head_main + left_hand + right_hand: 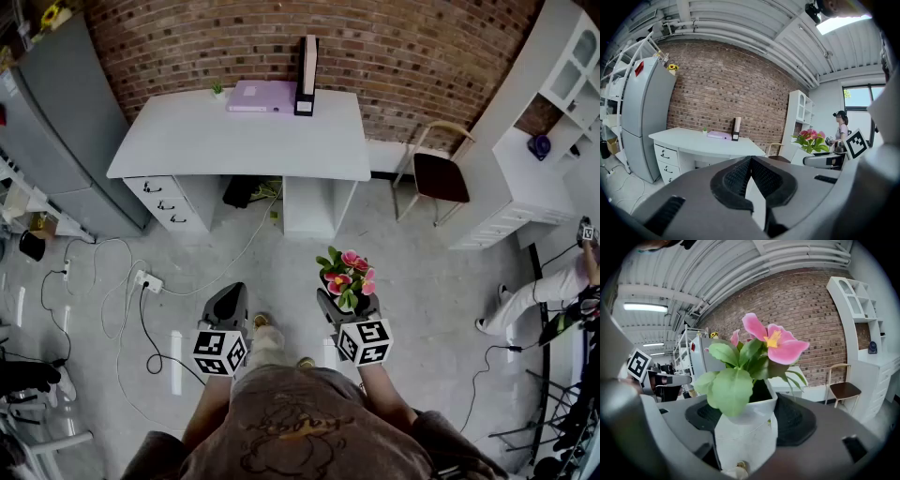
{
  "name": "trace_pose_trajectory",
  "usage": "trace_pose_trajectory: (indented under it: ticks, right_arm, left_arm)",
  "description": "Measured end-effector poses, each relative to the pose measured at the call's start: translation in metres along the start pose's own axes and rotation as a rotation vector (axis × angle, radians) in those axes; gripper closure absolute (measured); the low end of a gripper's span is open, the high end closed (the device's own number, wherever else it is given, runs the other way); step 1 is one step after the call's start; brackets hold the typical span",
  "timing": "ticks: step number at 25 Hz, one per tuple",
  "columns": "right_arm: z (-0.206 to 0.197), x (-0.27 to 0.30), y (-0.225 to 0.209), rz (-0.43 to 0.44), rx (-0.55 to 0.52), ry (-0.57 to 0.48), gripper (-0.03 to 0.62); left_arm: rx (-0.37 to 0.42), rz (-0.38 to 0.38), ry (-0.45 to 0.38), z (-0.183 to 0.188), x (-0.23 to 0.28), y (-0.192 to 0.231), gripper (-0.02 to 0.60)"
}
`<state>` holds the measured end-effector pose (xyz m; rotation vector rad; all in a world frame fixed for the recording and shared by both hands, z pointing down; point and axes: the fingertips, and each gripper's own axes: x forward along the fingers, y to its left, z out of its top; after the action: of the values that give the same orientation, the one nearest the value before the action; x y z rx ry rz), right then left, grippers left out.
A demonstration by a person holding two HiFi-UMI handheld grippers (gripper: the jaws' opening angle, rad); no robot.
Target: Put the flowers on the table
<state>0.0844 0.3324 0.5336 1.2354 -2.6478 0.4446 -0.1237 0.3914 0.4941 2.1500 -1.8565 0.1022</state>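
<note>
- Flowers [347, 277] bound for bench [244, 141]: white, against brick wall, well apart from here; not yet set down.
- Power strip [150, 281] and cables on floor left of path: trip risk, a jolt would shake pot [745, 432].
- Right hand-held gripper [349, 307]: jaws wide, clamped on white pot walls, flowers upright; top-heavy, could tilt or slip under a loose squeeze.
- Left hand-held gripper [227, 302]: jaws together, empty.

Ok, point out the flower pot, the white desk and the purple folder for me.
flower pot [745, 432], right gripper view, on its white front wall between the jaws.
white desk [234, 141], head view, on a bare part of its top.
purple folder [258, 96], head view, on its flat cover.
</note>
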Motion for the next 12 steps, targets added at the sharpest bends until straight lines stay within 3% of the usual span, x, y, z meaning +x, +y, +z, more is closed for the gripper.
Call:
trace_pose_trajectory:
  ticks: [12]
  right_arm:
    - [-0.006,-0.015,-0.003,0.011,0.049,-0.013,0.252]
  left_arm:
    - [0.006,-0.016,-0.002,-0.002,0.001,-0.018,0.560]
